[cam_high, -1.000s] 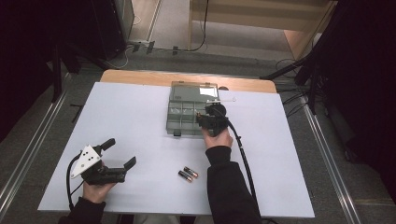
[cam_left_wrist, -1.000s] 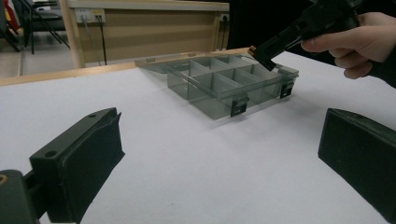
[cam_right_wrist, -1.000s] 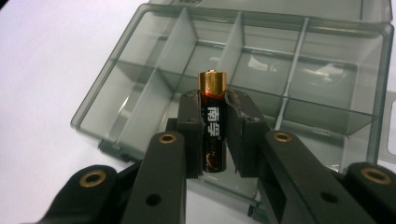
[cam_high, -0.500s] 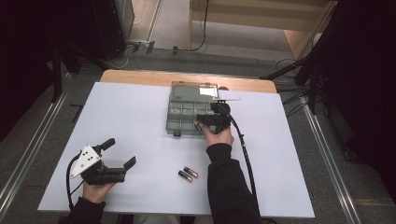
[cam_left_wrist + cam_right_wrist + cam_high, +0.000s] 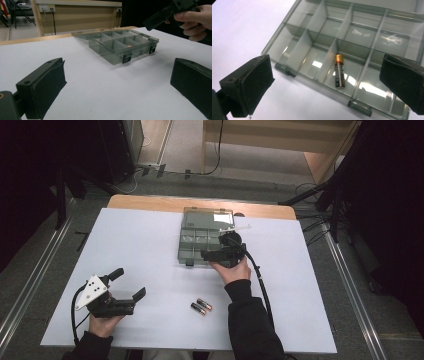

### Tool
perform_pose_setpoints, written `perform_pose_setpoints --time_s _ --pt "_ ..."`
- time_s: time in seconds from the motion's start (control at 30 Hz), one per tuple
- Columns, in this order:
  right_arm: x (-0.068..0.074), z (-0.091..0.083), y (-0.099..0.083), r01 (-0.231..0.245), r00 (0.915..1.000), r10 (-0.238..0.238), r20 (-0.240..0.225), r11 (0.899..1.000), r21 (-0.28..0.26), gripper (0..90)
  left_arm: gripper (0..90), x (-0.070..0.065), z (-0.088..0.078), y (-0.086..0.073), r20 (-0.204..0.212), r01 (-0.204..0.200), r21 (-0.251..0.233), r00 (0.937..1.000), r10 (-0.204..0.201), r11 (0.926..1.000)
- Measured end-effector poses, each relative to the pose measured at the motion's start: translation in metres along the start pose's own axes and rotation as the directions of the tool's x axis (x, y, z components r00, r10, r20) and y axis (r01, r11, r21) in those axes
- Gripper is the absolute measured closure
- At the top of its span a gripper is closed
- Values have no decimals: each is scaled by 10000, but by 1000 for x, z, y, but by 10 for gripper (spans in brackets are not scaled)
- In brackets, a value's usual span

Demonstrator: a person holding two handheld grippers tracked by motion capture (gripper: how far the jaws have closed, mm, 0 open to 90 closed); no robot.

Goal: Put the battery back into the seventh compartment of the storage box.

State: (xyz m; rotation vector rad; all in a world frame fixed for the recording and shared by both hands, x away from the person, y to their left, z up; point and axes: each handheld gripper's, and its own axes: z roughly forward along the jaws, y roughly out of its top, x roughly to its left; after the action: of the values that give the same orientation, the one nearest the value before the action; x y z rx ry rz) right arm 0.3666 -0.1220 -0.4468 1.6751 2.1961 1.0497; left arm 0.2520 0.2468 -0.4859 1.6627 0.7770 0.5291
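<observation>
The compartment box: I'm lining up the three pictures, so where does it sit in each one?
High view: the compartment box lies at the table's far middle, by the right tongs.
Left gripper view: the box is upper centre, beyond the left tongs.
Right gripper view: the box spreads across the upper right.
Shared landmark: the box's front latches.

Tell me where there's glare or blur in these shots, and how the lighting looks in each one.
High view: the white table is brightly lit, the surroundings fall into near black, and the box lid reflects light. Left gripper view: the organizer box is fairly sharp, the near jaws soft. Right gripper view: bright glare patches on the compartment floors around the battery, jaws blurred.
</observation>
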Motion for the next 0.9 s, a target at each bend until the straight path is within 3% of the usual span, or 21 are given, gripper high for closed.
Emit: perform_pose_setpoints --time_s 0.17,0.23,0.4,0.53,0.57,0.63,0.9 --pt "7 -8 -1 517 9979 -517 -384 9987 -12 0 0 0 0 0 -29 -23 18 10000 23 10000" --pt "12 -16 -3 930 9943 -931 -517 9957 -44 0 0 0 1 0 -21 -13 20 10000 14 10000" --pt "18 -22 -6 1473 9880 -1464 -498 9890 132 0 0 0 1 0 -46 -18 38 10000 19 10000" --pt "28 -29 -13 2192 9740 -2179 -625 9756 145 0 0 1 2 -1 -68 -11 36 10000 11 10000" --pt "28 -29 -13 2192 9740 -2179 -625 9756 145 0 0 1 2 -1 -68 -11 36 10000 11 10000" --pt "36 -31 -18 2694 9617 -2670 -622 9624 343 0 0 1 2 -1 -60 -15 38 10000 15 10000" --pt "51 -31 -30 3652 9284 -3535 -1145 9249 1057 0 0 1 2 -1 -52 -61 62 10000 61 10000"
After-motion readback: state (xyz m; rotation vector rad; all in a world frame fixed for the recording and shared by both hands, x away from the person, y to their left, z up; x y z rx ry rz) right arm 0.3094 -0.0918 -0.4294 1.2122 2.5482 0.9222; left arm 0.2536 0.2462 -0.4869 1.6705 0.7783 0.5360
